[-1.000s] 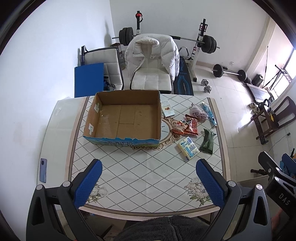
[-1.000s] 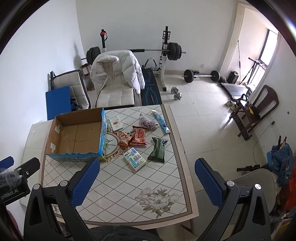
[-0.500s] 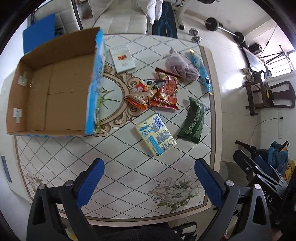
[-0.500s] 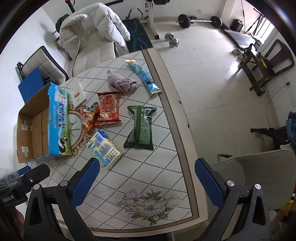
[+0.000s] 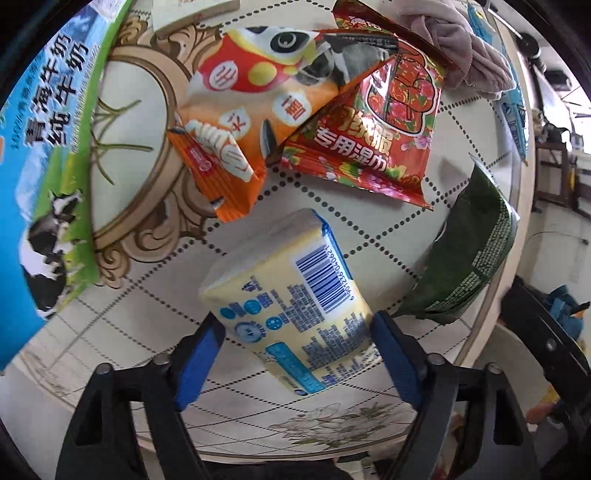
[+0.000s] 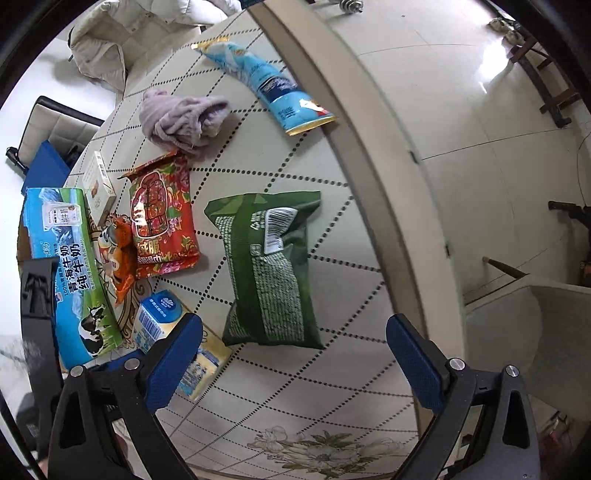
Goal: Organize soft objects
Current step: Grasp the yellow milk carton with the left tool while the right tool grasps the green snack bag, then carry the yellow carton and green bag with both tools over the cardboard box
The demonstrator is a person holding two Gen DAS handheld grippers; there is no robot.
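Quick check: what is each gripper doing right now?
Left gripper: closing around the yellow tissue pack, not clearly clamped yet.
Right gripper: open, empty, above the green bag.

Milk carton box [image 5: 40,177]: cut off by left edge of left wrist view, print blurred, inside hidden. Beyond box, white flat box [image 5: 195,9] cut off by top edge. Purple cloth [image 5: 458,44], far from box, clipped at top. In right wrist view, right gripper's finger [image 6: 173,362] covers part of yellow tissue pack [image 6: 162,325] beside box. Dark frame [image 6: 37,295] over box's near end, blurred, possibly other gripper.
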